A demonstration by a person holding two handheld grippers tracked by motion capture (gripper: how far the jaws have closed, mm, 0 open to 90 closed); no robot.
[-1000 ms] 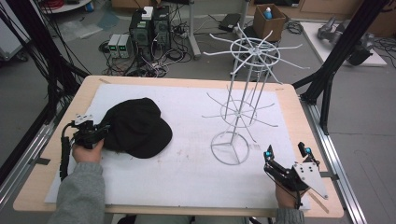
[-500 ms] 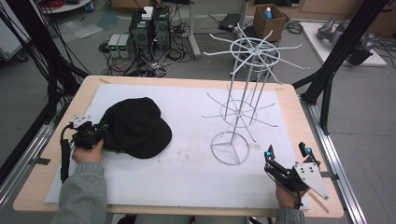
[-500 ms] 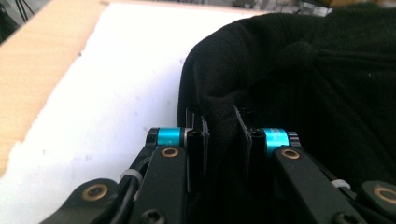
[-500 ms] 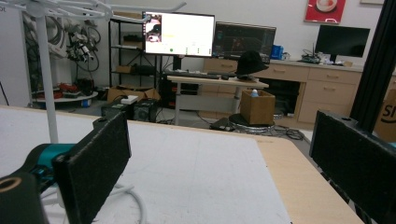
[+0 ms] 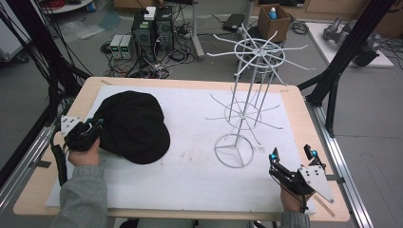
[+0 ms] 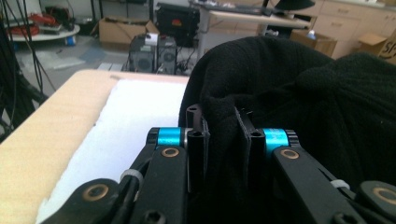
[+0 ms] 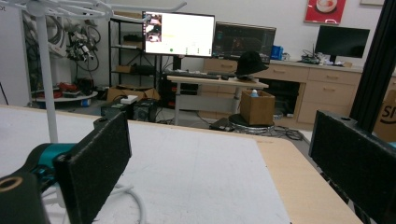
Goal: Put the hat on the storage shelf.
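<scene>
Pinching a fold of the black cap (image 5: 133, 126), the left gripper (image 6: 223, 135) holds it at the mat's left side. The right gripper (image 5: 291, 166) rests wide apart near the white wire rack (image 5: 247, 95).

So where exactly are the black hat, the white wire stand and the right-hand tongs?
black hat (image 5: 135, 126): high view, middle of its crown.
white wire stand (image 5: 234, 150): high view, centre of its ring base on the table.
right-hand tongs (image 5: 292, 154): high view, midway between the two blue-tipped ends, which stand apart.
</scene>
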